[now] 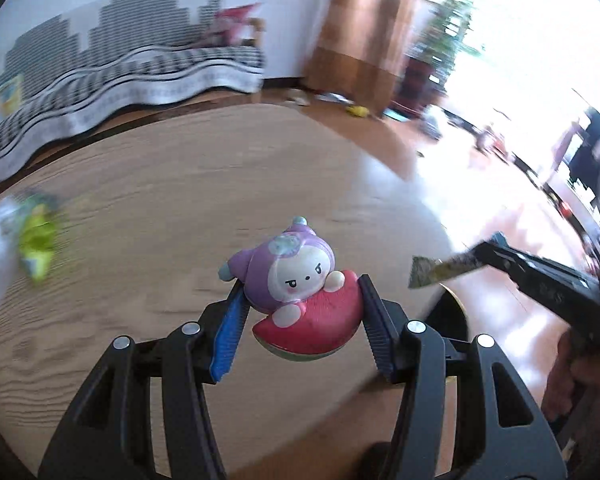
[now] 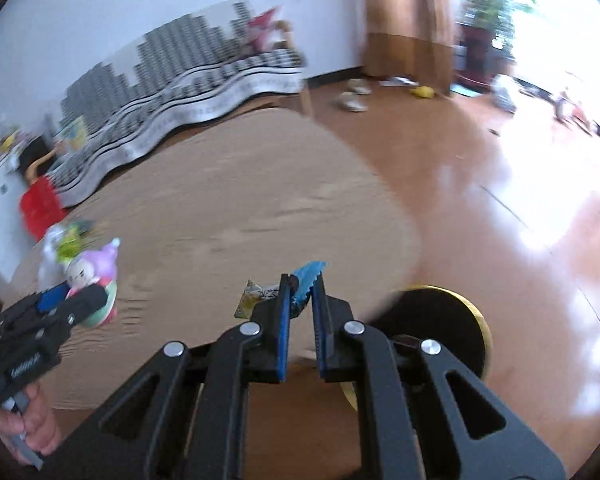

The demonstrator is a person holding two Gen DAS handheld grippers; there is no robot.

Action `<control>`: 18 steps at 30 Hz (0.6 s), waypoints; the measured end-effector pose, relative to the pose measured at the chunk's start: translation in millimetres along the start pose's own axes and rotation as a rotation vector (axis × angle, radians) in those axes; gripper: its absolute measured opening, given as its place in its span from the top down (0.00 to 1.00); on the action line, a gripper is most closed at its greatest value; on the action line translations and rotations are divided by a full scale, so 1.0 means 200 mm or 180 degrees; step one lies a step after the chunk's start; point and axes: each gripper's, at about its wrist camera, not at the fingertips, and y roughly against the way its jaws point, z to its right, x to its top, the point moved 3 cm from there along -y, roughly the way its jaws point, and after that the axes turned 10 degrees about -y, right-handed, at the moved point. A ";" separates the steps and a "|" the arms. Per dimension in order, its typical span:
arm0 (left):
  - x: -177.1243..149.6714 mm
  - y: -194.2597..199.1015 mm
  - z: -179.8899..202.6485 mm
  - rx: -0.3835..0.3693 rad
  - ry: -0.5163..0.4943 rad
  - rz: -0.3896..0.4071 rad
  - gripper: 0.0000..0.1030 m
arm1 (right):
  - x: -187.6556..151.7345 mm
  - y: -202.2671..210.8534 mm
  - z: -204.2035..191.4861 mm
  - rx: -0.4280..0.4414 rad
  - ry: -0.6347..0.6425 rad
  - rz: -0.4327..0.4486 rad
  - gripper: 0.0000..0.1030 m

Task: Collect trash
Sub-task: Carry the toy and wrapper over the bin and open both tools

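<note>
My left gripper (image 1: 302, 308) is shut on a soft toy (image 1: 296, 284), a purple figure lying on a red watermelon slice, held above the round wooden table (image 1: 172, 184). My right gripper (image 2: 302, 292) is shut on a blue wrapper (image 2: 309, 278) and a yellow-white wrapper (image 2: 256, 296). In the left wrist view the right gripper (image 1: 490, 250) comes in from the right with a wrapper (image 1: 440, 270) sticking out of its tips. The right wrist view shows the left gripper (image 2: 64, 304) and the toy (image 2: 94, 274) at the left. More crumpled wrappers (image 1: 28, 248) (image 2: 64, 242), green and white, lie blurred near the table's left edge.
A black round thing with a gold rim (image 2: 440, 328) (image 1: 454, 308) sits low by the table's right edge, over the glossy wooden floor (image 2: 500, 184). A sofa with a striped cover (image 1: 120, 80) stands behind the table. A hand (image 2: 36, 424) holds the left gripper. Small items litter the far floor.
</note>
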 end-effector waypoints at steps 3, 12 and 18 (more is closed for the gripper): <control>0.01 -0.06 0.24 -0.0192 -0.0238 0.0015 0.48 | -0.01 0.05 0.28 -0.0259 -0.0163 0.0063 0.90; -0.01 -0.23 0.69 -0.0504 -0.0761 -0.0068 0.48 | -0.11 0.00 0.82 -0.0618 -0.0578 -0.0235 0.90; 0.00 -0.33 0.76 -0.0565 -0.0901 -0.0131 0.48 | -0.17 -0.13 0.93 -0.0703 -0.0711 -0.0634 0.89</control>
